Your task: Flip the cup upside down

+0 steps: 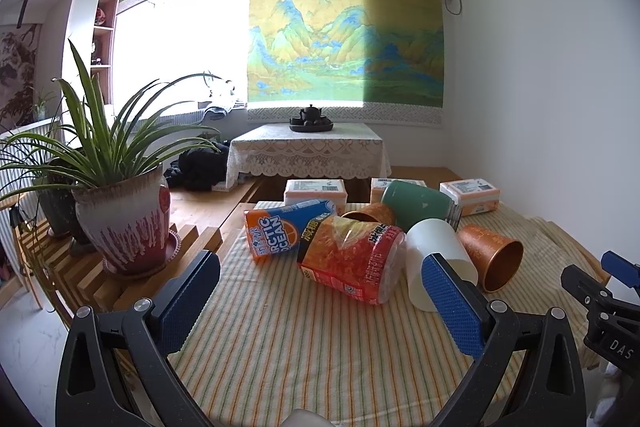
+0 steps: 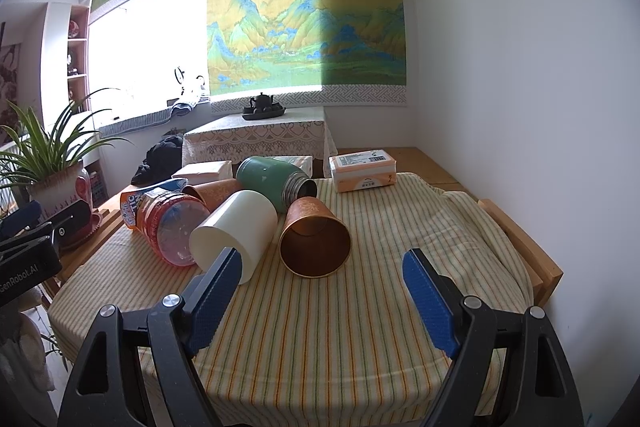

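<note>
Several cups lie on their sides on the striped tablecloth (image 2: 360, 315). A white cup (image 2: 236, 231) lies mouth toward me; it also shows in the left wrist view (image 1: 438, 259). An orange cup (image 2: 314, 241) lies beside it with its open mouth facing me, also seen from the left wrist (image 1: 494, 255). A second orange cup (image 2: 212, 191) and a green metal cup (image 2: 276, 185) lie behind. My left gripper (image 1: 320, 301) is open and empty, just short of the white cup. My right gripper (image 2: 322, 301) is open and empty, in front of the orange cup.
A red clear jar (image 1: 352, 259) and an Arctic Ocean can (image 1: 284, 227) lie on the cloth at left. Tissue packs (image 2: 362, 167) sit at the back. A potted plant (image 1: 124, 219) stands on a wooden rack at left. The table's right edge (image 2: 532, 259) is near the wall.
</note>
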A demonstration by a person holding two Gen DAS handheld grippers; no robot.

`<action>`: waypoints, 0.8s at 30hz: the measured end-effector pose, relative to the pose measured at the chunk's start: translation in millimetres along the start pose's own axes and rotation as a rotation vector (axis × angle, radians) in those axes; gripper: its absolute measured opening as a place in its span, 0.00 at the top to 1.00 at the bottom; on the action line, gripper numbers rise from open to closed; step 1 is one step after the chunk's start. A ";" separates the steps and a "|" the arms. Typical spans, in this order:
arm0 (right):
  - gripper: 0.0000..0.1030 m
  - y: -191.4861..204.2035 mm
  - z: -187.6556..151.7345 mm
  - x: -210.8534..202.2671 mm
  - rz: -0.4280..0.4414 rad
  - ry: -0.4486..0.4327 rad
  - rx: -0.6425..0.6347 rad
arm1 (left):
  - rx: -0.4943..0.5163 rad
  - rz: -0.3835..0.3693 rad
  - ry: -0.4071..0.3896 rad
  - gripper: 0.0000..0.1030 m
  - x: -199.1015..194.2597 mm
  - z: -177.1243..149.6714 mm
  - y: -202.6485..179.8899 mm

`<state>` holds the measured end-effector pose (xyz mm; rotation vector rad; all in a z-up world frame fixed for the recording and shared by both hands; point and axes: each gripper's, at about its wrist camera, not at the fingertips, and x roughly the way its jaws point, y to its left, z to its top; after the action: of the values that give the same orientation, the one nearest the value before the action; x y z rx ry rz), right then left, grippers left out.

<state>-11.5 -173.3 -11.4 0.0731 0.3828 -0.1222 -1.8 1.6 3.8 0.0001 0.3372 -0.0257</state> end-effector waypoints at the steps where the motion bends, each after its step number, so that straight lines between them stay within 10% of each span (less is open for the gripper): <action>1: 0.23 0.0 0.0 0.2 -0.001 0.000 -0.001 | 0.000 -0.001 0.002 0.01 0.7 0.4 1.1; 24: 0.23 -20.0 6.5 11.1 -0.003 0.025 0.059 | 0.193 -0.126 0.225 0.01 75.9 67.8 -8.0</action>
<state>-1.5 -194.8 -10.5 0.1326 0.4040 -0.1355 92.0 -8.7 42.8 0.1741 0.5579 -0.1836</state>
